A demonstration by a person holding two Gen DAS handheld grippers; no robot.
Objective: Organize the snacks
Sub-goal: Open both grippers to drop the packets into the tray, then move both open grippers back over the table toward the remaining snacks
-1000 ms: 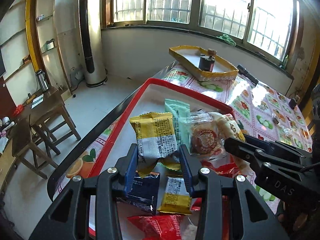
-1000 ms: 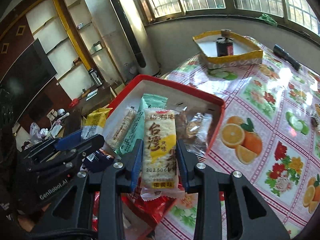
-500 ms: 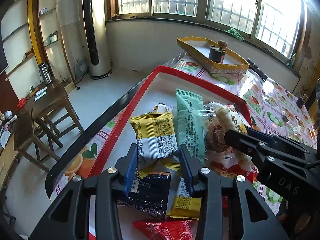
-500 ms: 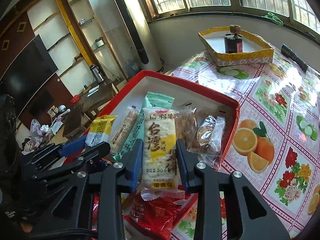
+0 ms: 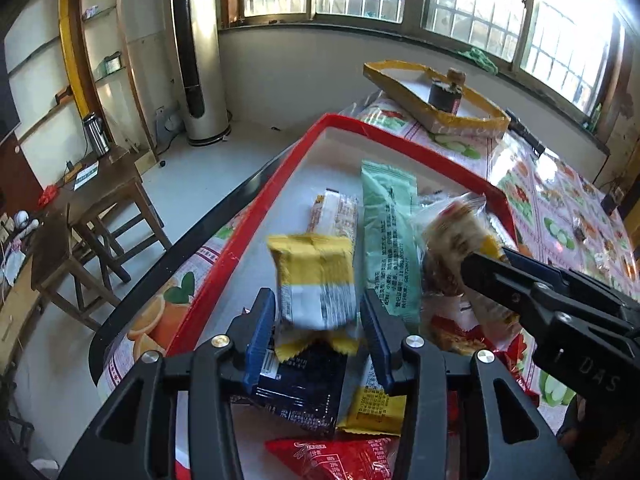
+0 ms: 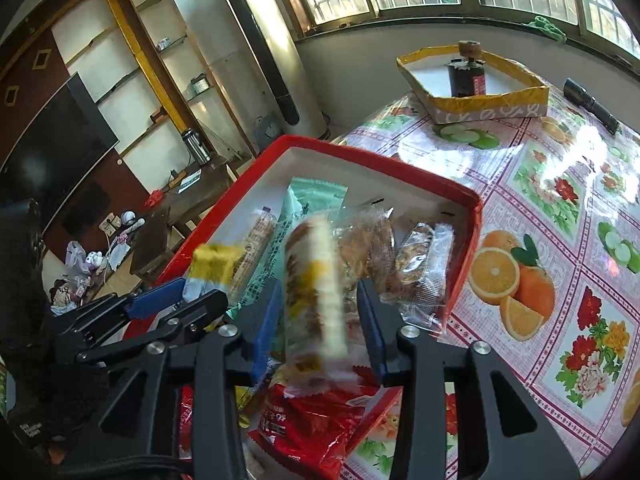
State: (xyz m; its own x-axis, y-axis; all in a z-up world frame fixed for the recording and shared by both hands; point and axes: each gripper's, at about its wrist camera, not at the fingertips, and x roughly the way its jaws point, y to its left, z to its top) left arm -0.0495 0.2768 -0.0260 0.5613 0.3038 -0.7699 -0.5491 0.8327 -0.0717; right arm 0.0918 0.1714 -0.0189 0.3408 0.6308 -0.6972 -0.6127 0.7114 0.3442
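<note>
A red tray [image 5: 400, 136] [image 6: 380, 160] on the table holds several wrapped snacks. My left gripper [image 5: 318, 304] hangs over its near end with its jaws opening. A yellow-and-white packet [image 5: 316, 280] is blurred between the blue pads, a thin gap on each side. My right gripper [image 6: 319, 292] is also opening. The long rice-cracker bar [image 6: 316, 296] is blurred and tilted between its pads, clear of both. A green packet [image 5: 390, 240] [image 6: 304, 204] lies in the tray between the two. Each gripper shows in the other's view, the left gripper [image 6: 180, 300] and the right gripper [image 5: 480, 264].
A black packet [image 5: 300, 384] and red packets [image 6: 312, 420] lie under the grippers. Clear-wrapped pastries [image 6: 420, 264] lean on the tray's right wall. A yellow box [image 6: 492, 108] with a dark can stands at the far end, a flashlight [image 6: 592, 104] beside it. The table edge drops off at left.
Both grippers' jaws have widened. The yellow packet and the rice-cracker bar, held still before, are now blurred and loose between the pads, the bar tipping sideways.
</note>
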